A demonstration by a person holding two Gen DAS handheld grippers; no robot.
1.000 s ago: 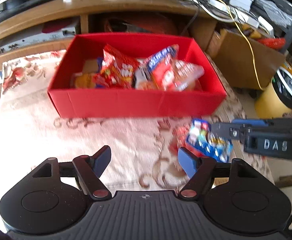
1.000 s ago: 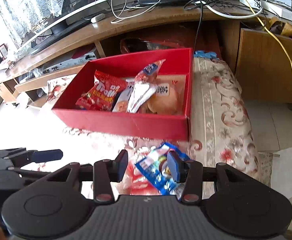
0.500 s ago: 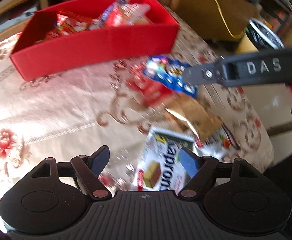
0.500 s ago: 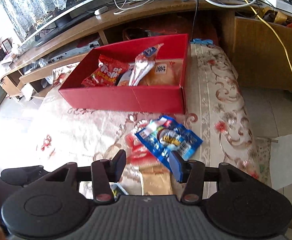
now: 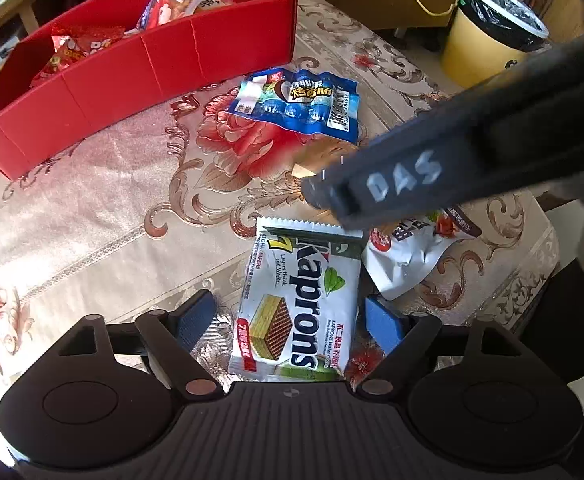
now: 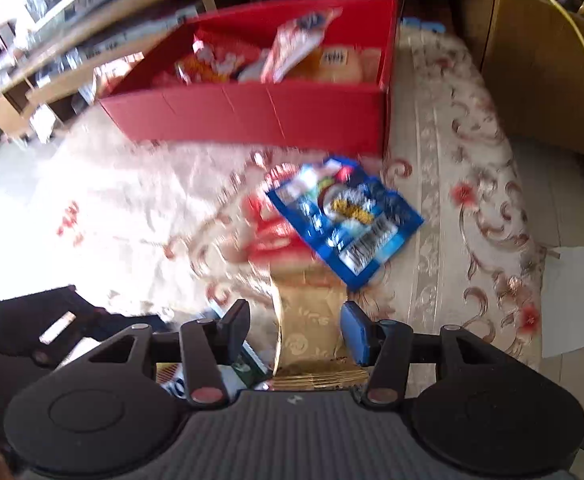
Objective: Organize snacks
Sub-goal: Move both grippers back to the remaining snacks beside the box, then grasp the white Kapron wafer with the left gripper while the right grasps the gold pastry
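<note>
**Both grippers low over the loose snacks in front of the red box**

Our left gripper points down at the cloth with its blue pads standing apart on either side of the white Kaprons wafer pack; neither pad presses on it, and the pack lies flat between them. Our right gripper is opening its jaws, and the gold packet lies between the pads, untouched as far as the blurred view lets us tell. From the left wrist view the right gripper's dark body crosses the scene and hides most of that gold packet.

Just beyond the gold packet lies the blue snack bag, flat on the floral tablecloth and near the front wall of the red box. Beside the wafer pack, touching its right edge, sits a white crumpled packet. The red box already holds several packets, among them a red bag at its left. Past the table's edge stands a yellow bin with a black liner.
</note>
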